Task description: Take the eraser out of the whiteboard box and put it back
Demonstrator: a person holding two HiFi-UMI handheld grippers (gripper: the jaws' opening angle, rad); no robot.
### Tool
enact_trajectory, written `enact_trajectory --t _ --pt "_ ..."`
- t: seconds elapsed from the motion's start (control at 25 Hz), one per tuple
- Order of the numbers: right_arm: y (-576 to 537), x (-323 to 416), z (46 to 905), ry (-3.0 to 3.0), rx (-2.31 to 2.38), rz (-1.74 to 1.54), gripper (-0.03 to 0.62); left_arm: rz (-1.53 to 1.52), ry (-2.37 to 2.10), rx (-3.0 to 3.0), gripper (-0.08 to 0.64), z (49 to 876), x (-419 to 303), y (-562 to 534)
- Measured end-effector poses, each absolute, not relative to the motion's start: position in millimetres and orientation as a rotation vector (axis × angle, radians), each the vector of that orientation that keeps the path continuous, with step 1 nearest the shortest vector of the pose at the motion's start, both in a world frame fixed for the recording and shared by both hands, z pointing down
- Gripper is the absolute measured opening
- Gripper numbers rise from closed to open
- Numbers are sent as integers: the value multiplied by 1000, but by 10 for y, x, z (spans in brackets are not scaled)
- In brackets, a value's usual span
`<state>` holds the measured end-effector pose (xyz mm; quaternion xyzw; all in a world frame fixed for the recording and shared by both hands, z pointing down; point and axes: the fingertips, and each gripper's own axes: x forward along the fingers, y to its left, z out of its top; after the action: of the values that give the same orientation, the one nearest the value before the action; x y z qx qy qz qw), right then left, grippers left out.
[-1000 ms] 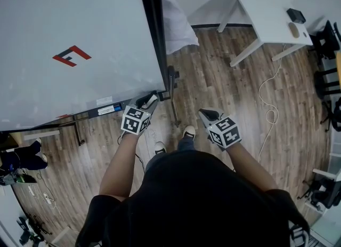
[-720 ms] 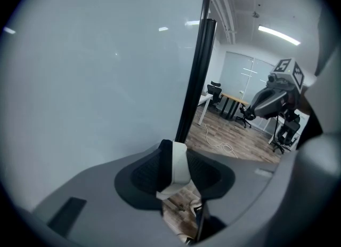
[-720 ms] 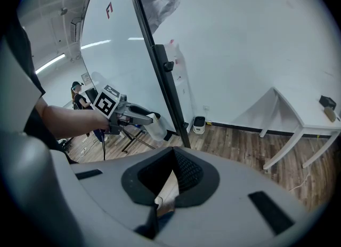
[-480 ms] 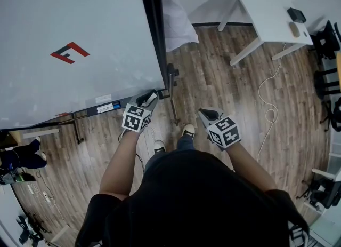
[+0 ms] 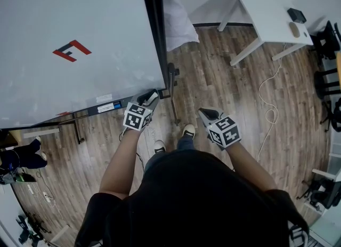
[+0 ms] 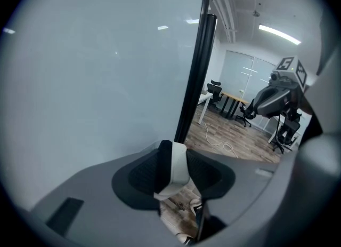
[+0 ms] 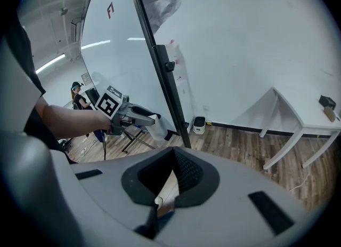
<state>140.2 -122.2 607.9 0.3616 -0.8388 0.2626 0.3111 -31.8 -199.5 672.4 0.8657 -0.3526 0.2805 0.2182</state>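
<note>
We count two grippers, one eraser, one whiteboard [image 5: 80, 27] and one white table [image 5: 272, 22], the table at 1 o'clock in the head view. The left gripper [image 5: 148, 100] is clenched on the eraser [image 6: 173, 171], at the board's 5 o'clock corner, just over the right end of the dark ledge [image 5: 85, 114] under the board. In the left gripper view the eraser's long axis runs from 6 to 12 o'clock along the pads, white face showing. The right gripper [image 5: 209, 115], at 3 o'clock from the left, has its jaws together, empty.
</note>
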Motion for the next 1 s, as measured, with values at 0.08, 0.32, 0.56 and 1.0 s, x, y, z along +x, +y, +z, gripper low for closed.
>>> enact_trajectory --t 0.08,0.32,0.56,1.0 --pt "-1221 1391 6062 -2216 956 690 -6 782 -975 2396 167 6719 -312 -1989" --pt "-1180 1342 6023 -2220 962 685 -6 774 -966 2392 195 6682 -337 -1961" --pt "-1156 1272 5968 -2226 963 669 -6 711 -962 2385 201 6565 -400 -1913" --pt "-1115 978 5781 -2267 972 620 -6 625 -977 2411 201 6257 -712 -1757"
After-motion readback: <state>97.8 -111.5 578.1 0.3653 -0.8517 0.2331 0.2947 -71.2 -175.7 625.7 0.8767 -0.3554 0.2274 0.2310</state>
